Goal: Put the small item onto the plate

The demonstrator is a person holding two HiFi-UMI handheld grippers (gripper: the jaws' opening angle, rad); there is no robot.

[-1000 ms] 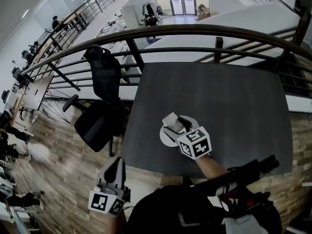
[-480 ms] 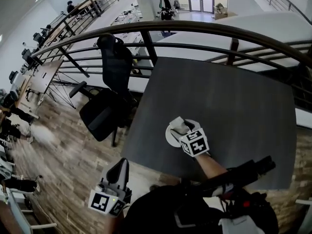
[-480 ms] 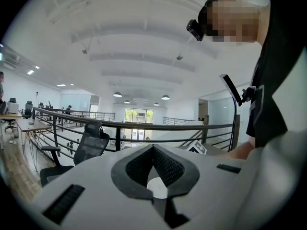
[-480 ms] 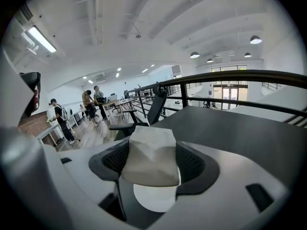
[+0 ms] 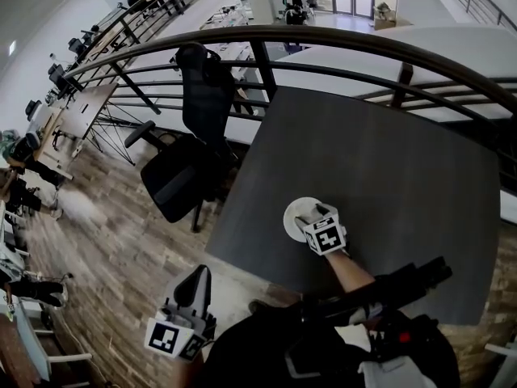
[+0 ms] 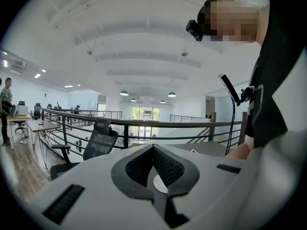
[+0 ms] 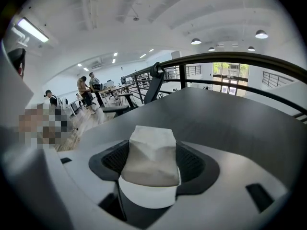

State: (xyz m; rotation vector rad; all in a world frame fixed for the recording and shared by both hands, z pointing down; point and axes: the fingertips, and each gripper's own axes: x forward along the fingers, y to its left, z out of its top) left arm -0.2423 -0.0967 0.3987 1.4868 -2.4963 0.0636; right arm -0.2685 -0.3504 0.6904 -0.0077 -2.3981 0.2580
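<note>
Near the table's (image 5: pixel 388 176) front left edge: right gripper (image 5: pixel 309 214) is clamped on the item (image 7: pixel 149 155), right over the plate (image 5: pixel 291 219); can't tell if they touch. Left gripper (image 5: pixel 195 275) is off the table, jaws together, empty.

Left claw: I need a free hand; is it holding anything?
No, the left claw has its tips together, with nothing gripped between them.

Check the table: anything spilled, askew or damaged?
Nothing stands out. The right tool grips a white packet, slightly creased, squarely over the plate on the dark table; no spill shows.
</note>
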